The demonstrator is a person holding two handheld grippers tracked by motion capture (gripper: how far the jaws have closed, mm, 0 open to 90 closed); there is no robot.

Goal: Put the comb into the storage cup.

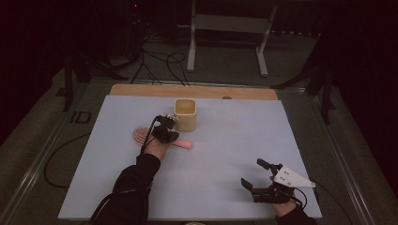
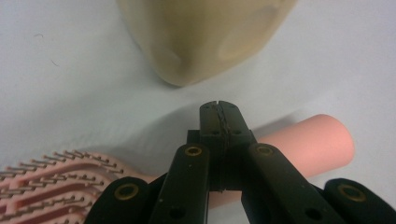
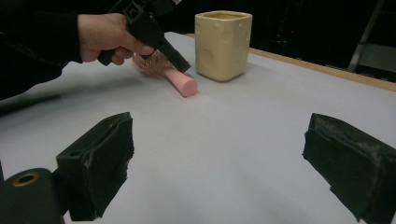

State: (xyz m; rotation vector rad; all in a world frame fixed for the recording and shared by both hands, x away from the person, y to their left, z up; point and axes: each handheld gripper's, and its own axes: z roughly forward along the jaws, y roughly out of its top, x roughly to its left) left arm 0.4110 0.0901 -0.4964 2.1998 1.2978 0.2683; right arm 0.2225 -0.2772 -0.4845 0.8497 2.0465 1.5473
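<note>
Not yet lifted: pink hairbrush (image 1: 159, 139) flat on counter (image 1: 225, 154) beside cream cup (image 1: 185, 114), left tool (image 2: 218, 114) shut above handle gripping nothing, right tool (image 1: 257, 176) wide open, empty.

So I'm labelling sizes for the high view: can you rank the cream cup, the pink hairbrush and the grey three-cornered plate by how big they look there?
1. Cream cup, clearly largest.
2. and 3. Pink hairbrush and grey three-cornered plate: unsure. The left hand-held gripper hides the brush's middle, and the plate sits nearer the camera.
</note>
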